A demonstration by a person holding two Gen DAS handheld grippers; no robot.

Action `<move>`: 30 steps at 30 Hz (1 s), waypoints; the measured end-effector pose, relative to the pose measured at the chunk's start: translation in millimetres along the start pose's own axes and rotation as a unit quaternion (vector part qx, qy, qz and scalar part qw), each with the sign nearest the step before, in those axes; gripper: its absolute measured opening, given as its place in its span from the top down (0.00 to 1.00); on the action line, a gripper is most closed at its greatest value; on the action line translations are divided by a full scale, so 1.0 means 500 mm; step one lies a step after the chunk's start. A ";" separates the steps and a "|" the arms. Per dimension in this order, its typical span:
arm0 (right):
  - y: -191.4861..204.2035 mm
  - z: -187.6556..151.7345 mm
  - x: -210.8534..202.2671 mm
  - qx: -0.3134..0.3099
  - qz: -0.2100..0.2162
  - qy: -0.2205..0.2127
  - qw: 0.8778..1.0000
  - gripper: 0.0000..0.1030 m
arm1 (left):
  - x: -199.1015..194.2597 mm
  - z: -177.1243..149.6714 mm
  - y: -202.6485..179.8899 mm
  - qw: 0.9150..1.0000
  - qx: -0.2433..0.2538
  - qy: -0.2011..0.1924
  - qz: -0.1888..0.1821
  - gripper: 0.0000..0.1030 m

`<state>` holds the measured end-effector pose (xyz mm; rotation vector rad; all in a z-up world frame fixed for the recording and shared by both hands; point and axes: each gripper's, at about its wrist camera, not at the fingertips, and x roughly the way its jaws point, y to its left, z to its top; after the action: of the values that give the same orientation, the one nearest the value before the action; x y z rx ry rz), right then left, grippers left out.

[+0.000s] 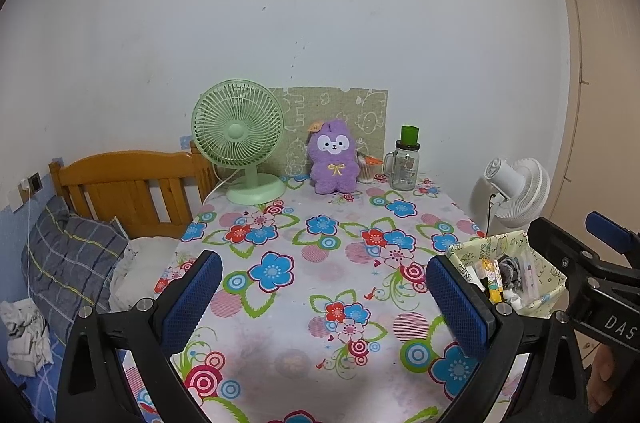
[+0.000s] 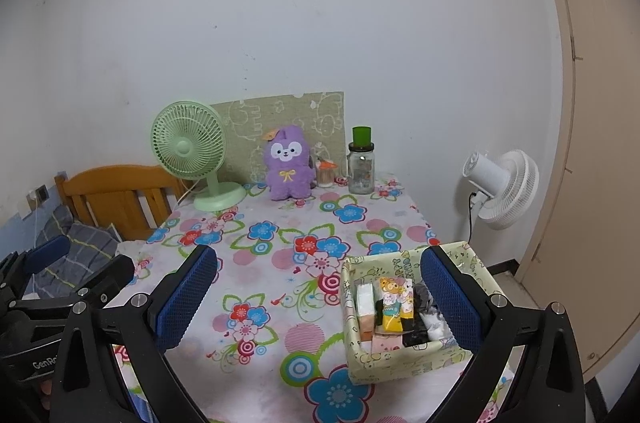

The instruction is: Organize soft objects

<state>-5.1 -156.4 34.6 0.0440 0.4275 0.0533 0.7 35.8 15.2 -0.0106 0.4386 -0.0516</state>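
Both claws stand wide open with nothing between their blue pads. The left gripper (image 1: 322,299) fills the bottom of its own view, raised over the near part of the table (image 1: 300,303) with its flowered cloth, touching nothing; the right gripper (image 2: 320,297) sits the same way at the bottom of its view, jaws spread, its right finger in front of the patterned storage box (image 2: 360,351) so that I cannot tell whether it touches the rim or only hangs before it. Each tool shows at the edge of the other's frame, the right one at lower right of the left view, the left one at lower left of the right view, so they are held side by side and level, pointing toward the far wall. At the left edge lies a wooden bed (image 1: 120,183) with a checked pillow (image 1: 68,263). At the far end of the table, centre of the frame, a green desk fan (image 1: 240,147) stands upright; just to its right the purple plush toy (image 1: 334,157) sits upright against a printed board (image 1: 360,111), facing the grippers and well apart from them. Right of it stands a glass jar (image 1: 404,163) with a green cap. A white fan (image 1: 516,191) stands beyond the table's right edge. The box holds small packets and soft bits, too jumbled to name.
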 end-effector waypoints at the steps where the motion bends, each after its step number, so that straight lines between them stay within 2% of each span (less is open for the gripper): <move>1: 0.000 0.000 0.000 0.000 0.000 0.000 1.000 0.00 | 0.000 0.000 0.000 1.000 0.000 0.000 0.000 0.00; 30: -0.002 -0.006 0.001 0.005 -0.003 -0.002 1.000 0.00 | 0.001 -0.003 -0.006 1.000 -0.005 0.002 -0.003 0.00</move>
<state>-5.8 -157.4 31.9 0.0524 0.4240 0.0453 0.3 33.0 13.6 -0.0225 0.4431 -0.0554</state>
